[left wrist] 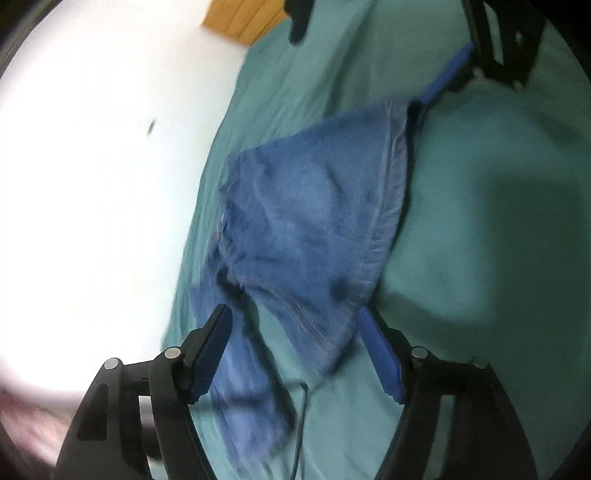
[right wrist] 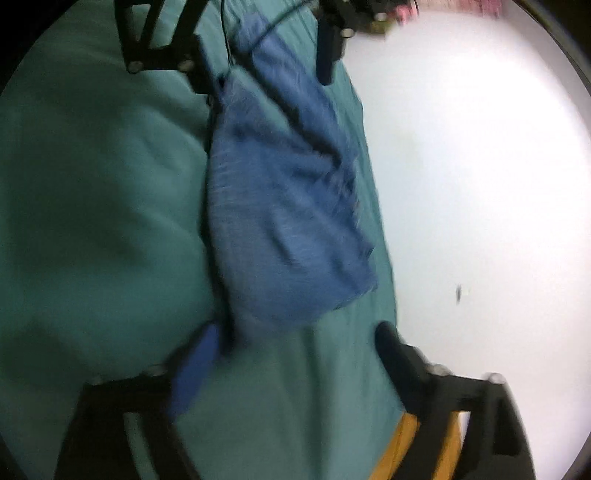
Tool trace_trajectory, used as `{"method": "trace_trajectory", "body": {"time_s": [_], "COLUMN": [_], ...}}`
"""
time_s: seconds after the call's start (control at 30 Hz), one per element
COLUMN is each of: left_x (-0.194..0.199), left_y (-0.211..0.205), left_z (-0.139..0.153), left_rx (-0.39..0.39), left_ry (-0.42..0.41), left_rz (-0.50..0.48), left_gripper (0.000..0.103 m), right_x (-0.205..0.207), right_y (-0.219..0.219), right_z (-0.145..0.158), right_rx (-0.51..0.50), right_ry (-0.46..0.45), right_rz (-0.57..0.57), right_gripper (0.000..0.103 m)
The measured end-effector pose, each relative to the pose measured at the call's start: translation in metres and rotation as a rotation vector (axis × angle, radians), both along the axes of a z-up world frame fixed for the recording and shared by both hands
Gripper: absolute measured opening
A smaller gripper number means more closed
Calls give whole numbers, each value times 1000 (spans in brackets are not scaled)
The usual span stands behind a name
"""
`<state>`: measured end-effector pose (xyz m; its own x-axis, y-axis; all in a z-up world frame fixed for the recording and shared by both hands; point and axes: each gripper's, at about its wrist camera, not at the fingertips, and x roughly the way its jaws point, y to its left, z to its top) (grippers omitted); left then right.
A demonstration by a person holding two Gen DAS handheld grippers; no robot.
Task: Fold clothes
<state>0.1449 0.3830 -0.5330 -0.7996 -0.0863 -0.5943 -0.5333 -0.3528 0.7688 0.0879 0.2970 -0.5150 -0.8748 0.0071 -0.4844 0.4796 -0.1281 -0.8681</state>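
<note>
A blue denim garment (left wrist: 306,229) lies crumpled on a green sheet (left wrist: 480,221), near the sheet's edge. My left gripper (left wrist: 295,332) is open, its blue-padded fingers (left wrist: 210,354) straddling the garment's near end just above it. The right gripper (left wrist: 373,48) shows at the top of this view, open, at the garment's far end. In the right wrist view the garment (right wrist: 284,206) lies ahead of my right gripper (right wrist: 299,332), which is open with nothing between its fingers. The left gripper (right wrist: 266,55) shows at the top, open over the cloth. Both views are motion-blurred.
A white floor (left wrist: 92,184) lies beyond the sheet's edge, also in the right wrist view (right wrist: 480,184). An orange-brown wooden piece (left wrist: 243,18) stands at the far corner, also in the right wrist view (right wrist: 399,450). A thin dark cord (left wrist: 301,424) crosses the sheet near the left gripper.
</note>
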Motion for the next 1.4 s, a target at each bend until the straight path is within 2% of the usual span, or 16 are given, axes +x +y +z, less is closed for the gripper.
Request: {"method": "trace_trajectory", "body": {"time_s": [0.1, 0.17, 0.23, 0.33, 0.47, 0.57, 0.7, 0.77, 0.83, 0.9, 0.97, 1.03, 1.17, 1.3, 1.37, 1.4], "left_x": [15, 15, 8, -11, -40, -53, -75, -86, -103, -115, -119, -118, -119, -131, -139, -142], "left_y": [22, 39, 57, 79, 96, 111, 136, 144, 155, 161, 169, 181, 202, 199, 181, 169], "left_z": [16, 29, 45, 54, 57, 50, 23, 8, -14, -27, -29, -28, -34, -47, -45, -42], "left_rx": [28, 69, 147, 183, 259, 289, 266, 213, 104, 46, 4, -35, -100, -82, -5, 59], "left_ry": [-63, -72, -88, -75, -146, -139, -126, -117, -132, -186, -187, -188, -190, -177, -152, -144], "left_rz": [156, 278, 412, 554, 759, 802, 850, 885, 922, 985, 1070, 1100, 1079, 1065, 1102, 1127], "left_gripper": [73, 73, 79, 81, 81, 81, 81, 81, 81, 81, 81, 81, 81, 82, 82, 78], "right_x": [9, 3, -7, -40, -105, -155, -225, -271, -309, -354, -391, -419, -455, -467, -474, -478], "right_y": [26, 42, 58, 75, 94, 108, 126, 135, 145, 158, 172, 180, 183, 176, 168, 164], "right_z": [22, 33, 43, 56, 67, 59, 27, 10, -3, -22, -36, -47, -65, -70, -65, -64], "right_rx": [47, 82, 119, 175, 254, 265, 287, 255, 228, 254, 287, 300, 259, 138, 65, 29], "right_ry": [-17, -2, 18, 81, 145, 165, 197, 219, 222, 192, 152, 167, 183, 199, 202, 206], "right_rz": [120, 214, 315, 418, 455, 513, 588, 622, 683, 759, 843, 918, 1019, 1103, 1112, 1116], "right_gripper": [92, 92, 92, 92, 92, 93, 93, 93, 93, 93, 93, 93, 93, 93, 93, 93]}}
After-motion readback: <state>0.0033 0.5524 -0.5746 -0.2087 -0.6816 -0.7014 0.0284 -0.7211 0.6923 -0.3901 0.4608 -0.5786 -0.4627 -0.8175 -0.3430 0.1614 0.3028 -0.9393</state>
